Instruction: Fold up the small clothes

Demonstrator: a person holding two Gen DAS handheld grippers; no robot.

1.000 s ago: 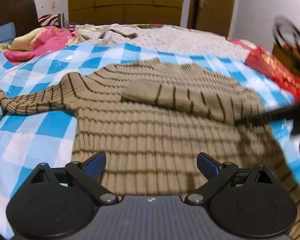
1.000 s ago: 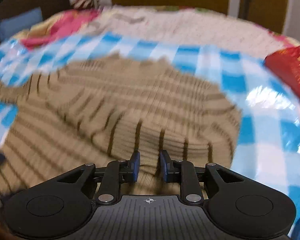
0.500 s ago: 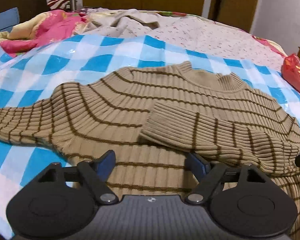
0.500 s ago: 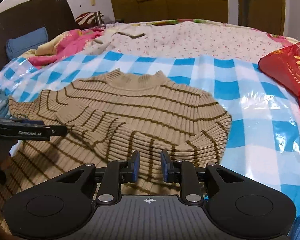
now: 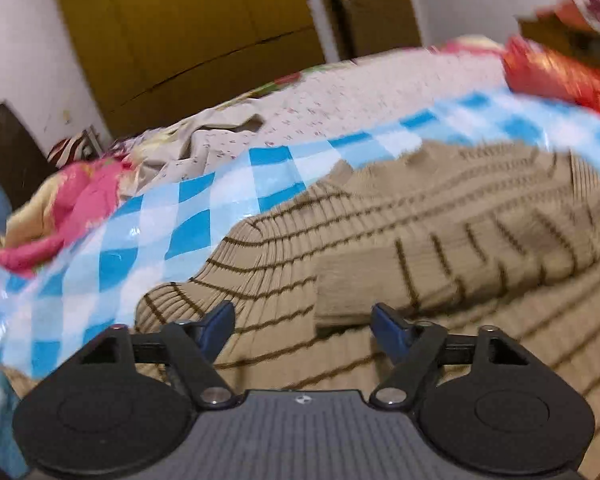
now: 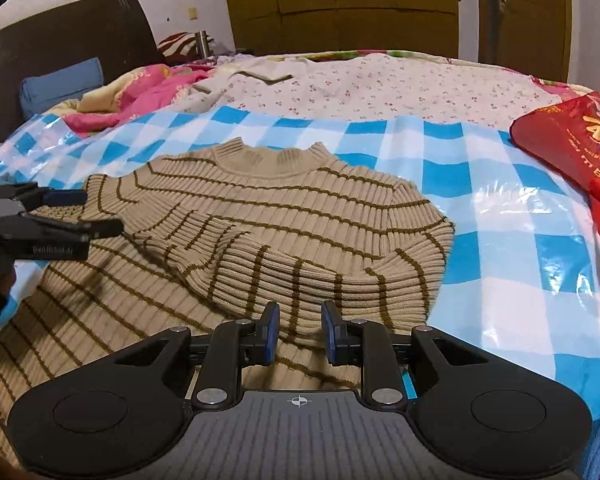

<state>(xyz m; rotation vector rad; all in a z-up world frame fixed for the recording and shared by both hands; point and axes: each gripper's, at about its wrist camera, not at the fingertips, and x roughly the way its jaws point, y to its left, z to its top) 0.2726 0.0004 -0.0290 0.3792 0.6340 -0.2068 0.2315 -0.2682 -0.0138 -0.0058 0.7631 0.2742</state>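
- On the bed's checked sheet [image 6: 440, 184], at the middle, lies the striped sweater [image 6: 300, 216], one sleeve [image 6: 300, 276] already folded across its chest.
- The left gripper [image 5: 302, 322] has swung toward the nine o'clock shoulder; its jaws are closing, nothing between them yet.
- The right gripper [image 6: 298, 330] hovers at six o'clock, jaws narrowly parted, gripping nothing.
- The other sleeve looks next.

— Warm, yellowish indoor light, moderately dim. Glare?

— White sheen on the checked plastic sheet [image 6: 512, 200]. Soft shadows under the sweater [image 6: 284, 216] sleeve and beneath the left gripper [image 6: 66, 216].

— Sharpness?

— Right wrist view crisp. Left wrist view tilted and motion-smeared, worst at the red bag [image 5: 560, 72]. Both bow at the edges, corners dark.
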